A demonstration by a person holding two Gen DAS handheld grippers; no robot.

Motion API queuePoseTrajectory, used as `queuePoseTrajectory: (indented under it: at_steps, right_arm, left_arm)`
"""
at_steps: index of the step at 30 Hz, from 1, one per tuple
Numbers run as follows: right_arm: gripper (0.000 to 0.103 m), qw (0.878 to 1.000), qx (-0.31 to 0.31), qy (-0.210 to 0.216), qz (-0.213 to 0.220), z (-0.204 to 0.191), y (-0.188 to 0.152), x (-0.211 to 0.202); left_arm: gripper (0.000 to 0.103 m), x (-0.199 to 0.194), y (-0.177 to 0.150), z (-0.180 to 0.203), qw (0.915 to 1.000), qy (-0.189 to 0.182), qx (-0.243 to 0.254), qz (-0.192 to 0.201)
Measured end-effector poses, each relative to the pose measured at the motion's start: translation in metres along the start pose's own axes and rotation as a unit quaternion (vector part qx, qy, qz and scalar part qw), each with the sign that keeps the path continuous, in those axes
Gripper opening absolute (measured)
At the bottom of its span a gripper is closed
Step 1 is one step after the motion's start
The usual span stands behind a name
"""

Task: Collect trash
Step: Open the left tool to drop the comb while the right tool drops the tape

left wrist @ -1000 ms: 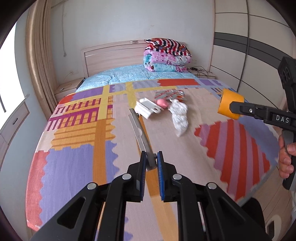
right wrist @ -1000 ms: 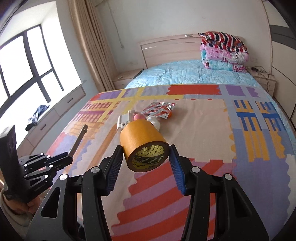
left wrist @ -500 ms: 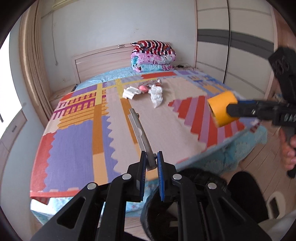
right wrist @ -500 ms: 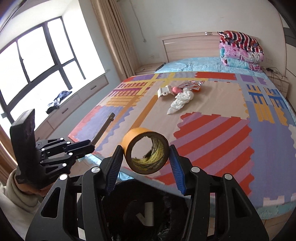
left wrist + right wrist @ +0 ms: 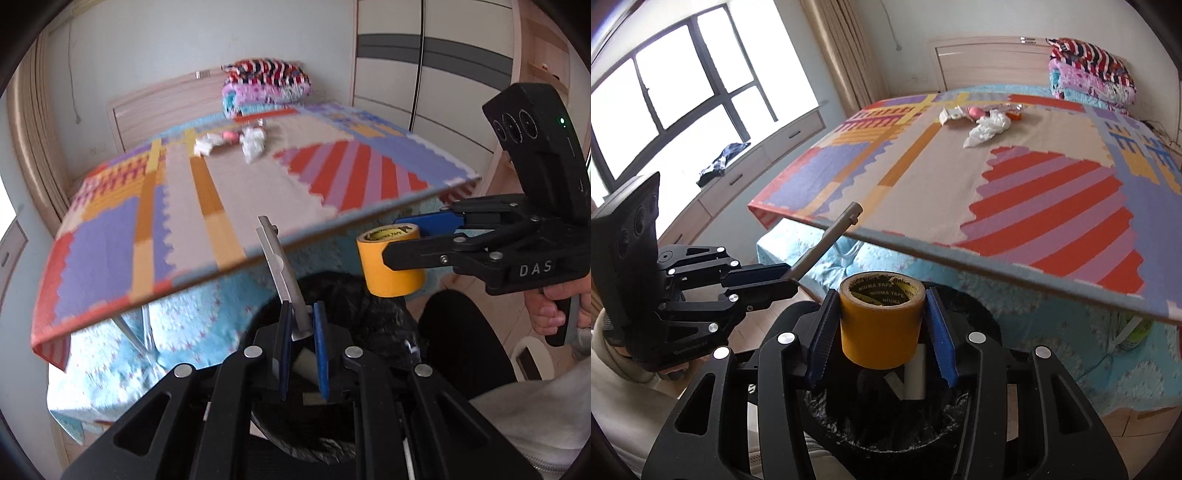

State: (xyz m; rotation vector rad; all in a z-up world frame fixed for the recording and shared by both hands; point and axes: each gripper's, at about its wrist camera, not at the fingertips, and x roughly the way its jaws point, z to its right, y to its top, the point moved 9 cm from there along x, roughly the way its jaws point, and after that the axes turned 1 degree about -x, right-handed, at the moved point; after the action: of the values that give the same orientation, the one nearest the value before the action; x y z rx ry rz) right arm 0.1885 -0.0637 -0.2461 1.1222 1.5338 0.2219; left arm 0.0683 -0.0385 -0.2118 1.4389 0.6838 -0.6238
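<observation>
My own tongs hide most of the black-lined bin (image 5: pixel 964 413) below me; only a white scrap shows inside. My right tongs (image 5: pixel 882 328) clamp an upright yellow tape roll (image 5: pixel 879 332) over it; my left tongs (image 5: pixel 300 334) pinch a flat grey metal strip (image 5: pixel 280 273). The litter (image 5: pixel 236 142) on the patchwork desk (image 5: pixel 184 221) is blurred
</observation>
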Motion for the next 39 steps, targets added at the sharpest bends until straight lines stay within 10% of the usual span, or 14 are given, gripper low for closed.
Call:
queuePoseTrajectory:
  at_steps: [19, 39]
  right_arm:
    - [0.047, 0.991, 0.051, 0.005, -0.125, 0.019, -0.087, 0.081]
    - [0.047, 0.986, 0.06, 0.001, -0.157, 0.02, -0.104, 0.097]
  left_arm:
    - [0.011, 0.101, -0.104, 0.012, 0.9846, -0.043, -0.038, -0.165]
    - [0.016, 0.108, -0.105, 0.008, 0.9803, -0.046, -0.048, -0.186]
